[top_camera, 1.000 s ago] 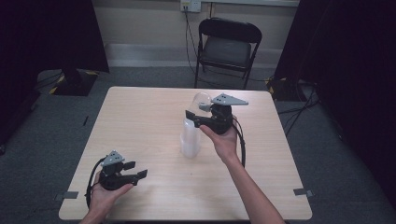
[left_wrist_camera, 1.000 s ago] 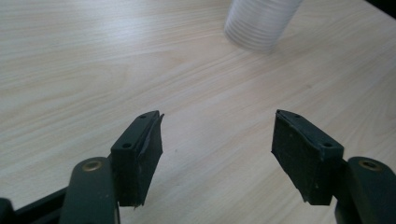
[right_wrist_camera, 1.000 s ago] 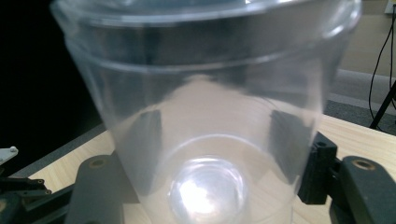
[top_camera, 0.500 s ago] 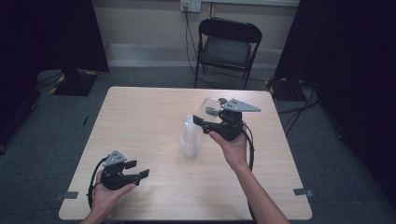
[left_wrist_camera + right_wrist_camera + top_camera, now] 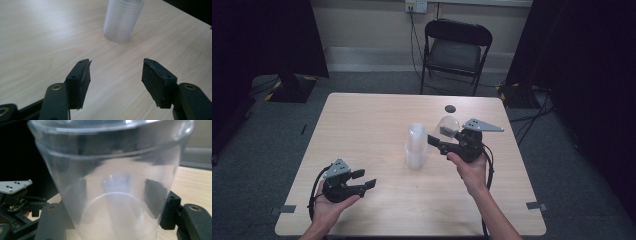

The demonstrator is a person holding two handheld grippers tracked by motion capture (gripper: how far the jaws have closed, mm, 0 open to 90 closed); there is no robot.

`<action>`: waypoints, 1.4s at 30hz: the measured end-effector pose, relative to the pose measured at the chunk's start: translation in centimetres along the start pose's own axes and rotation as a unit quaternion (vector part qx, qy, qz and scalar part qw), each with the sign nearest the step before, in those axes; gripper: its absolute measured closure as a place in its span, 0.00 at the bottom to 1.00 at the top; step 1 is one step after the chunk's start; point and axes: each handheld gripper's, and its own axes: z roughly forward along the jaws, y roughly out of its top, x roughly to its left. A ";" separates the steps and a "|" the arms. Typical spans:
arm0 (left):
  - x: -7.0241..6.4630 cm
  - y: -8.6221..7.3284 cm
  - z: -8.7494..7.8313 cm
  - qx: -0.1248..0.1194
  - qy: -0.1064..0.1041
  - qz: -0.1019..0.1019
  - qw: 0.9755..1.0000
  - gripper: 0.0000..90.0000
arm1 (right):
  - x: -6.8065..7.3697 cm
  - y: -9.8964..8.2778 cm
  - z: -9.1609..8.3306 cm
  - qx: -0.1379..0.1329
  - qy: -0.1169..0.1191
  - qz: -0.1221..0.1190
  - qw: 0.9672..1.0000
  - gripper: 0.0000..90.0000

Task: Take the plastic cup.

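Observation:
A stack of clear plastic cups (image 5: 416, 147) stands upright near the middle of the wooden table (image 5: 362, 125). My right gripper (image 5: 439, 140) is just right of the stack and is shut on a single clear cup (image 5: 448, 125), lifted off the table. In the right gripper view that cup (image 5: 112, 170) sits between the jaws of my right gripper (image 5: 115, 202). My left gripper (image 5: 366, 179) rests low at the near left, pointing toward the stack. Its jaws have just been closing a little but stand open with nothing between them. The left gripper view has the stack (image 5: 123, 20) ahead of the left gripper (image 5: 115, 75).
A small dark round spot (image 5: 450, 108) lies on the table's far right part. A black folding chair (image 5: 456, 50) stands beyond the far edge. Dark curtains hang at both sides. In the right gripper view the left gripper (image 5: 15, 195) is at the left edge.
My right gripper has carried the single cup rightward and nearer, away from the top of the stack. The left hand has stayed where it was.

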 end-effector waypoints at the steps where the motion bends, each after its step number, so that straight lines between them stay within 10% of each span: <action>1: -0.2 0.3 0.0 0.000 0.001 0.007 1.000 0.44 | -0.1 -0.1 -0.2 0.000 -0.001 0.004 1.000 0.39; 15: -2.7 5.0 2.6 -0.046 -0.038 0.029 0.998 0.44 | 0.3 -2.7 -1.4 0.018 0.030 0.039 0.999 0.40; 26: -4.5 5.0 4.9 -0.057 -0.072 0.041 0.995 0.50 | 0.1 -5.7 -1.3 0.034 0.060 0.088 0.994 0.41; 37: -5.3 3.7 4.9 -0.051 -0.076 0.068 0.993 0.56 | 0.2 -8.0 -0.4 0.057 0.086 0.175 0.979 0.41; 42: -6.0 3.4 4.8 -0.054 -0.075 0.090 0.992 0.58 | 0.6 -8.7 0.5 0.071 0.119 0.214 0.967 0.41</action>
